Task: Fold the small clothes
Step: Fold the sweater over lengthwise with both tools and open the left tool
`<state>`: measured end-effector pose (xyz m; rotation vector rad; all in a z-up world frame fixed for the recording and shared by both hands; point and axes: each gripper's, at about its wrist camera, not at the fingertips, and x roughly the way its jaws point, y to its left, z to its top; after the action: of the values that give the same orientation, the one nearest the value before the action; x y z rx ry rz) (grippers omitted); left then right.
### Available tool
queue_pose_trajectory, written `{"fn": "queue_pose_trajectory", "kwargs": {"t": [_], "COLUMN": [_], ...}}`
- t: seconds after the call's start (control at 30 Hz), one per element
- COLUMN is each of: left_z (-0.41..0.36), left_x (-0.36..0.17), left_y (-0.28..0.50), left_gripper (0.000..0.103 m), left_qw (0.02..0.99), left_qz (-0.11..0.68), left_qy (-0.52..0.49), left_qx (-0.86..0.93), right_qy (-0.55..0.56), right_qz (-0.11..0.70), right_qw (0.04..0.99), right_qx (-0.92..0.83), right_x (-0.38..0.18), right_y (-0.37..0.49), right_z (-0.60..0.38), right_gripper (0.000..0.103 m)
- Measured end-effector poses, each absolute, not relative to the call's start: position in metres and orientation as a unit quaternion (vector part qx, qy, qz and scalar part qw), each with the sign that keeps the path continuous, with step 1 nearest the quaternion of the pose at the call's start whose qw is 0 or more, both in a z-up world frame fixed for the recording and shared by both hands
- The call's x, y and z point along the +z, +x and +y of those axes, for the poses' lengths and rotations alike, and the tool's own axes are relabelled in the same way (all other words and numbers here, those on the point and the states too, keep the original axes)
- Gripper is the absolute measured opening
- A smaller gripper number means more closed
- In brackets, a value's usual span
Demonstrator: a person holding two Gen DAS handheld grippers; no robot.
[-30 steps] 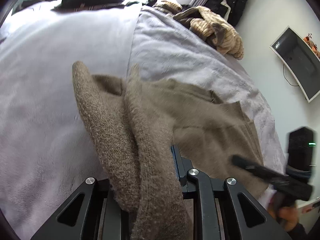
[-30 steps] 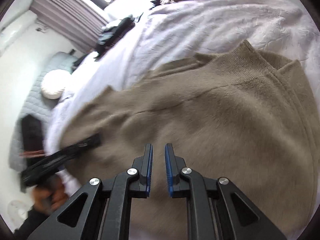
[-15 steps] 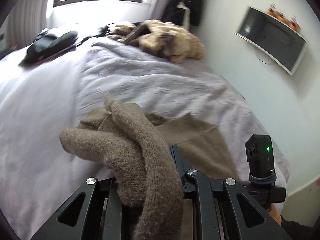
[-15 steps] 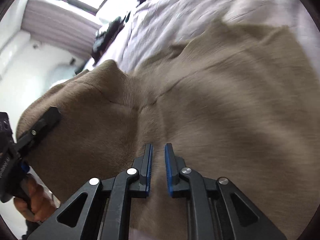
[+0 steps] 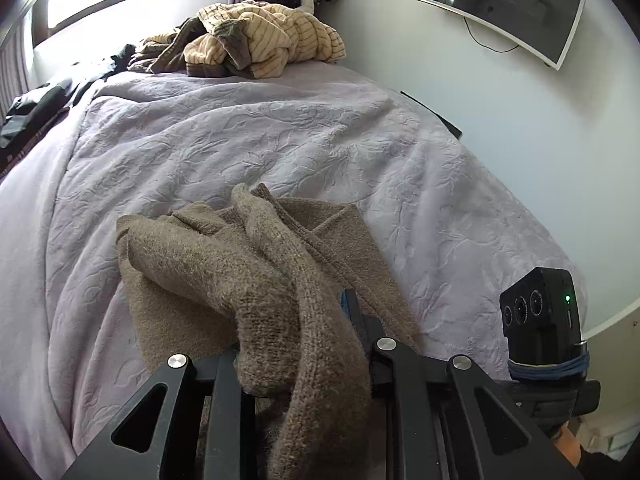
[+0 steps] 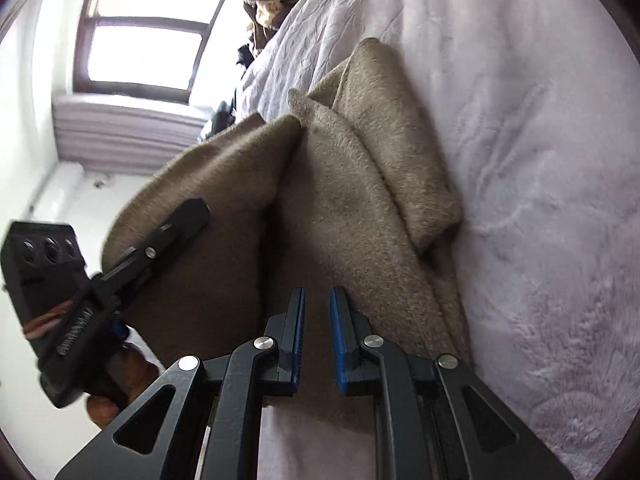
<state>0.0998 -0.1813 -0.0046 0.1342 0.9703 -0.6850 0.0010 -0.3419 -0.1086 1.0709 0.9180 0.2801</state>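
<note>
Brown sweater (image 5: 256,280) held bunched in left gripper (image 5: 296,344), its length trailing away across the bed (image 5: 280,128).

Brown sweater (image 5: 256,264) on lavender bed (image 5: 248,136)

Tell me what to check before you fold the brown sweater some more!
1. Left gripper has hold of the brown sweater: ok, knit bunched between its fingers.
2. Right gripper grips cloth: not ok, its fingers stand apart with nothing clamped between them.
3. Bed cover has bare room beyond the sweater: ok.
4. Striped clothes pile is out of the way: ok, at the far end of the bed.
5. Sweater lies flat: not ok, it is bunched and partly lifted.
6. Edges line up: cannot tell.
</note>
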Motion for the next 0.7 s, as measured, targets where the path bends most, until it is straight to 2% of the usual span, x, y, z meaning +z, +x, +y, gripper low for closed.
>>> {"fn": "queue_pose_trajectory", "kwargs": {"t": [0.07, 0.1, 0.13, 0.17, 0.2, 0.27, 0.43, 0.47, 0.53, 0.6, 0.7], "left_z": [-0.177, -0.172, -0.17, -0.169, -0.168, -0.165, -0.127, -0.116, -0.094, -0.073, -0.045], "left_x": [-0.001, 0.004, 0.009, 0.016, 0.023, 0.034, 0.045, 0.043, 0.031, 0.013, -0.017], "left_y": [0.099, 0.097, 0.093, 0.089, 0.086, 0.081, 0.078, 0.08, 0.085, 0.093, 0.1], "left_gripper": [0.049, 0.067, 0.075, 0.076, 0.076, 0.076, 0.077, 0.077, 0.077, 0.077, 0.077], "left_qw": [0.824, 0.829, 0.836, 0.843, 0.846, 0.853, 0.88, 0.884, 0.891, 0.89, 0.883], "left_qz": [0.456, 0.446, 0.431, 0.415, 0.403, 0.389, 0.365, 0.367, 0.376, 0.401, 0.437], "left_qy": [0.049, 0.036, 0.03, 0.027, 0.029, 0.033, 0.01, 0.006, 0.0, -0.003, -0.013], "left_qx": [-0.332, -0.336, -0.337, -0.342, -0.347, -0.347, -0.305, -0.289, -0.256, -0.217, -0.172], "right_qy": [0.51, 0.521, 0.534, 0.548, 0.558, 0.574, 0.626, 0.633, 0.651, 0.658, 0.63], "right_qz": [0.406, 0.399, 0.39, 0.378, 0.369, 0.358, 0.313, 0.305, 0.283, 0.279, 0.31], "right_qw": [0.746, 0.742, 0.737, 0.731, 0.728, 0.721, 0.695, 0.691, 0.68, 0.675, 0.69], "right_qx": [0.134, 0.137, 0.142, 0.148, 0.152, 0.15, 0.167, 0.17, 0.183, 0.182, 0.178], "right_x": [-0.113, -0.115, -0.117, -0.119, -0.122, -0.124, -0.13, -0.13, -0.133, -0.132, -0.126], "right_y": [0.0, -0.003, -0.003, -0.003, -0.006, -0.009, -0.006, -0.012, -0.017, -0.012, 0.006], "right_z": [-0.345, -0.349, -0.351, -0.353, -0.358, -0.362, -0.367, -0.37, -0.378, -0.38, -0.379], "right_gripper": [0.02, 0.024, 0.031, 0.034, 0.044, 0.046, 0.06, 0.062, 0.076, 0.081, 0.082]}}
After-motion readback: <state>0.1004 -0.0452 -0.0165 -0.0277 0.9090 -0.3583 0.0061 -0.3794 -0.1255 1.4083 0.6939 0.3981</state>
